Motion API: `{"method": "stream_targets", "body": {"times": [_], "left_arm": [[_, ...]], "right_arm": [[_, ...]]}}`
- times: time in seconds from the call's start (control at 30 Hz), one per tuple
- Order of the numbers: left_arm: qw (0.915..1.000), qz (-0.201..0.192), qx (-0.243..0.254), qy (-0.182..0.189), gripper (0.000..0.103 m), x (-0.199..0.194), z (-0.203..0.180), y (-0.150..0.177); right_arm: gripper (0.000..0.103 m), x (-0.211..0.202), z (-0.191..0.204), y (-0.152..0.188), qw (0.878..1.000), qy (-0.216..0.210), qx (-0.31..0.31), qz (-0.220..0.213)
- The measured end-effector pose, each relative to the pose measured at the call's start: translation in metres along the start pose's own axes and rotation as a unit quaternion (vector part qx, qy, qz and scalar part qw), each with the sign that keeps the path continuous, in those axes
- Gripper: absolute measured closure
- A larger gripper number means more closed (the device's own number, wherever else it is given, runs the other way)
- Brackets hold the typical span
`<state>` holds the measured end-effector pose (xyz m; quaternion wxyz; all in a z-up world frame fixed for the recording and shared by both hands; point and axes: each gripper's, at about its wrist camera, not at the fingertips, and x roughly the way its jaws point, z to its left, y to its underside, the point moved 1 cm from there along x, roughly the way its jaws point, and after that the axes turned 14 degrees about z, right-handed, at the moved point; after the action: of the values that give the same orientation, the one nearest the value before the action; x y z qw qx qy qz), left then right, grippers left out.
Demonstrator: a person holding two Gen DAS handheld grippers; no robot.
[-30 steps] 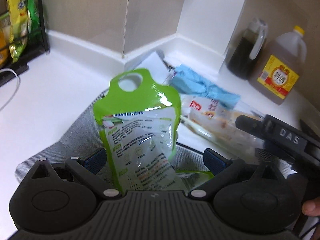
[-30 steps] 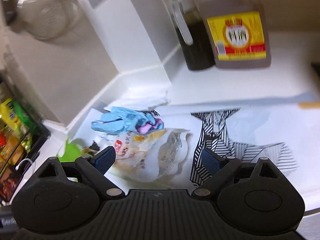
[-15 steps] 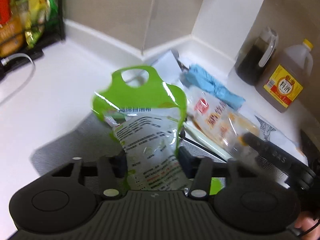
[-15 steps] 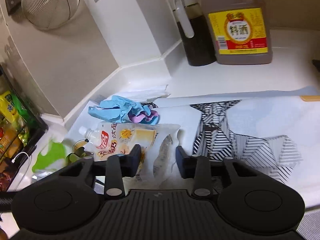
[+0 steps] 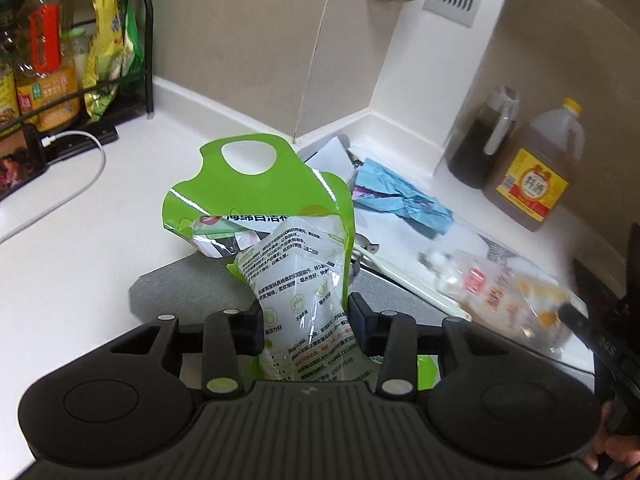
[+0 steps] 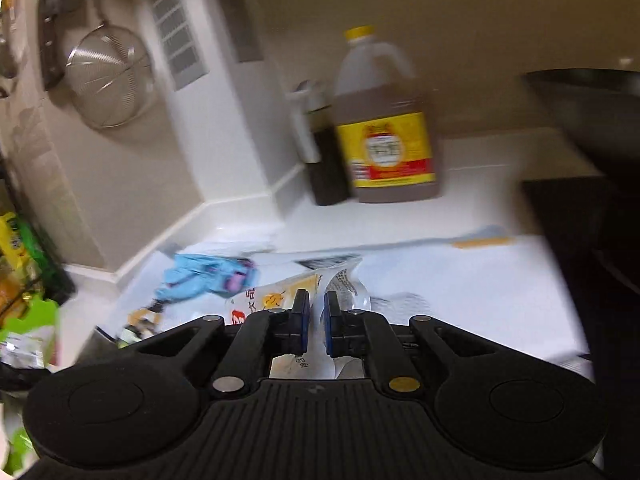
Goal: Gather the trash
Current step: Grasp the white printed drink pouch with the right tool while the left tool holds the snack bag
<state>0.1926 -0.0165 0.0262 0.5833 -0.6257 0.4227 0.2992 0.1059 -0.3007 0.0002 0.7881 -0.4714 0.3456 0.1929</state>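
While both grippers are busy, this is how things sit from left to right.
Rack: a black wire rack (image 5: 136, 60) stands on the far left of the white kitchen counter (image 5: 72, 240), full of bottles and yellow-green snack bags.
Cable: a white charging cable (image 5: 76, 184) lies on the counter near the rack.
Left gripper: the left gripper (image 5: 306, 320) is clamped on the green and white plastic pouch with a handle hole (image 5: 280, 216); both pads press its lower part.
Green pouch: it stands up from the grip, above a grey mat (image 5: 192, 284).
Blue trash: a crumpled blue wrapper (image 5: 400, 200) lies near the wall corner, on white paper.
Right gripper: the right gripper (image 6: 316, 322) is squeezed tight on the clear food pouch with red and yellow print (image 6: 280, 300).
Clear pouch: in the left view it is blurry and sits at the right, by the black gripper arm.
Bottles: a dark sauce bottle (image 5: 484, 140) and a big brown jug with a yellow label (image 5: 536, 168) stand by the wall, touching or nearly so.
Strainer: a round metal strainer (image 6: 110, 80) hangs on the wall.
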Motion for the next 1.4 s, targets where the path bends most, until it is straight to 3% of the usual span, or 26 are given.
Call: {"method": "stream_targets", "body": {"times": [0.17, 0.2, 0.27, 0.33, 0.4, 0.47, 0.57, 0.63, 0.7, 0.8, 0.93, 1.03, 1.27, 1.4], "left_arm": [[0.9997, -0.009, 0.023, 0.008, 0.058, -0.024, 0.002, 0.029], [0.9995, -0.011, 0.029, 0.010, 0.058, -0.029, 0.002, 0.036], [0.9989, -0.016, 0.042, 0.013, 0.058, -0.038, 0.002, 0.048], [0.9982, -0.018, 0.056, 0.017, 0.058, -0.047, 0.000, 0.060], [0.9975, -0.018, 0.065, 0.019, 0.058, -0.053, -0.002, 0.071], [0.9968, -0.020, 0.075, 0.019, 0.058, -0.057, -0.004, 0.081], [0.9958, -0.019, 0.089, 0.010, 0.058, -0.059, -0.008, 0.092], [0.9951, -0.017, 0.097, 0.000, 0.058, -0.059, -0.011, 0.099], [0.9943, -0.015, 0.105, -0.007, 0.058, -0.060, -0.012, 0.105], [0.9935, -0.016, 0.112, -0.013, 0.058, -0.060, -0.013, 0.111], [0.9917, -0.021, 0.125, -0.023, 0.058, -0.061, -0.017, 0.117], [0.9902, -0.029, 0.134, -0.029, 0.058, -0.065, -0.021, 0.123], [0.9876, -0.046, 0.144, -0.043, 0.058, -0.076, -0.026, 0.140], [0.9871, -0.049, 0.145, -0.045, 0.058, -0.083, -0.024, 0.150]], "right_arm": [[0.086, -0.045, -0.021, 0.037, 1.000, 0.016, -0.016, 0.017], [0.079, -0.053, -0.022, 0.044, 0.999, 0.020, -0.030, 0.018], [0.025, -0.065, -0.022, 0.055, 0.997, 0.030, -0.069, 0.014], [0.013, -0.077, -0.019, 0.060, 0.993, 0.037, -0.114, -0.018], [0.012, -0.078, -0.011, 0.057, 0.984, 0.049, -0.169, -0.026], [0.004, -0.069, -0.001, 0.048, 0.977, 0.037, -0.209, -0.020], [0.004, -0.031, 0.016, 0.034, 0.961, 0.017, -0.271, 0.056], [0.004, -0.002, 0.024, 0.032, 0.947, 0.030, -0.302, 0.109], [0.005, 0.019, 0.026, 0.033, 0.940, 0.059, -0.308, 0.133], [0.014, 0.026, 0.015, 0.029, 0.953, 0.036, -0.258, 0.156], [0.048, 0.013, 0.009, 0.038, 0.956, 0.040, -0.258, 0.130], [0.056, -0.001, 0.007, 0.044, 0.959, 0.051, -0.259, 0.099], [0.058, -0.061, 0.014, 0.048, 0.971, 0.028, -0.236, -0.002], [0.058, -0.096, 0.015, 0.056, 0.977, -0.009, -0.211, -0.028]]}}
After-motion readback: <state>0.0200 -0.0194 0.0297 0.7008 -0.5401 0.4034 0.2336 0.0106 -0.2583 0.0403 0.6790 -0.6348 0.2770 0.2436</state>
